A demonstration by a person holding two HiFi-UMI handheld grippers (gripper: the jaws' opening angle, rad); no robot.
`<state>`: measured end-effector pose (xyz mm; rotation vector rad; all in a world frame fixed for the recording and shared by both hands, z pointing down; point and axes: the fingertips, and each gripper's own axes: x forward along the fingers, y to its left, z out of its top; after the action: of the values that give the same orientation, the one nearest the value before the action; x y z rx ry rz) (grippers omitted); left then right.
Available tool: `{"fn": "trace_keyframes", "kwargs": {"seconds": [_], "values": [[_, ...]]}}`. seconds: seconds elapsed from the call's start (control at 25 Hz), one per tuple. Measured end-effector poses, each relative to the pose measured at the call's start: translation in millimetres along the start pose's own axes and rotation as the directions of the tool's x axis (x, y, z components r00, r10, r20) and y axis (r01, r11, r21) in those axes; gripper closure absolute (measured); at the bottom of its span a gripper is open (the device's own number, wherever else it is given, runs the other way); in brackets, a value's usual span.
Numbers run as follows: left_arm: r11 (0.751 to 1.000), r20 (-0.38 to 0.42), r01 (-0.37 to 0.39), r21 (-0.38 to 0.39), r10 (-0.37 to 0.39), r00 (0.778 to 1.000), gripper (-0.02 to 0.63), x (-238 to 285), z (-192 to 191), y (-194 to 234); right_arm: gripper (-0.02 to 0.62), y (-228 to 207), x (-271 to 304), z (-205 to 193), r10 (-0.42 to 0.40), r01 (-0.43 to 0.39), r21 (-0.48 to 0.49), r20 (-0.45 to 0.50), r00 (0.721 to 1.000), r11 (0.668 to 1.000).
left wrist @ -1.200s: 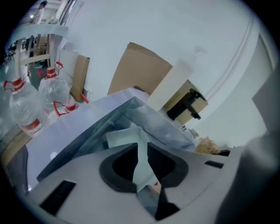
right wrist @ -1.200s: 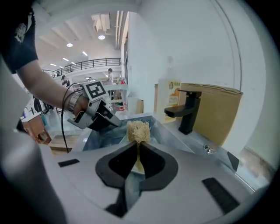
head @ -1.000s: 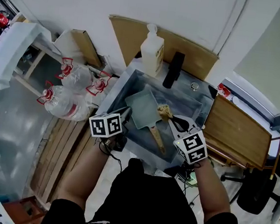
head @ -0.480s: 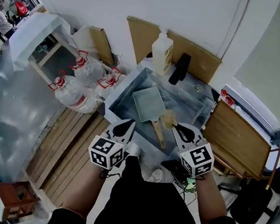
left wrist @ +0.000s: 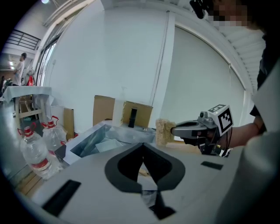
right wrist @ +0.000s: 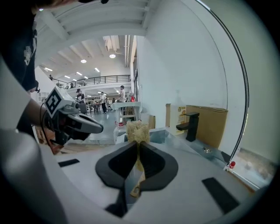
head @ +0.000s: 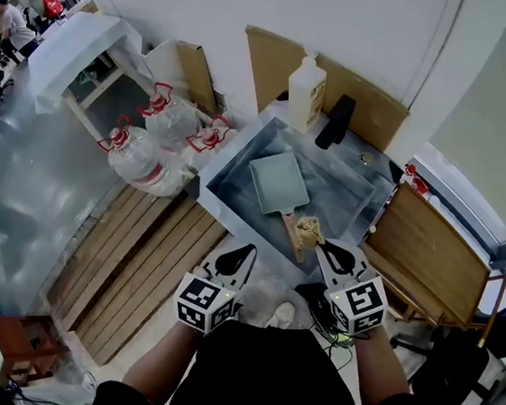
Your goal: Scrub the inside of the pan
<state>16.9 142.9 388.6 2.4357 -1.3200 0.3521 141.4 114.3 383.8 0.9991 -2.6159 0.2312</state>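
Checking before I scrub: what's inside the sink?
In the sink, a square pan with a wooden handle. The scrubber held by the right gripper hides some floor beside that handle.

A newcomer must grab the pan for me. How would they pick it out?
Find the steel sink by the white wall. In its basin lies the pan: flat, square, pale green-grey, with a wooden handle, unlike the upright soap bottle and black faucet behind it.

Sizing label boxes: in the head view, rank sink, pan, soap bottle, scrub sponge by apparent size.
1. sink
2. pan
3. soap bottle
4. scrub sponge, smallest despite sitting nearer the camera in the right gripper
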Motion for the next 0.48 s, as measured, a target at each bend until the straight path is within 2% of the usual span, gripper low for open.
{"fn": "trace_keyframes", "kwargs": {"seconds": [0.16, 0.48], "values": [[1.000, -0.009, 0.017, 0.009, -0.017, 1.000, 0.597, -13.8, -8.8, -0.8, 0.568, 14.7, -4.0, -7.9, 0.005, -0.006, -0.023, -0.028, 1.000, 1.000], [0.998, -0.019, 0.065, -0.013, -0.065, 0.998, 0.597, -37.9, -21.1, 17.5, 0.568, 39.8, -2.0, -17.1, -0.035, 0.038, 0.072, -0.034, 0.999, 0.997]]}}
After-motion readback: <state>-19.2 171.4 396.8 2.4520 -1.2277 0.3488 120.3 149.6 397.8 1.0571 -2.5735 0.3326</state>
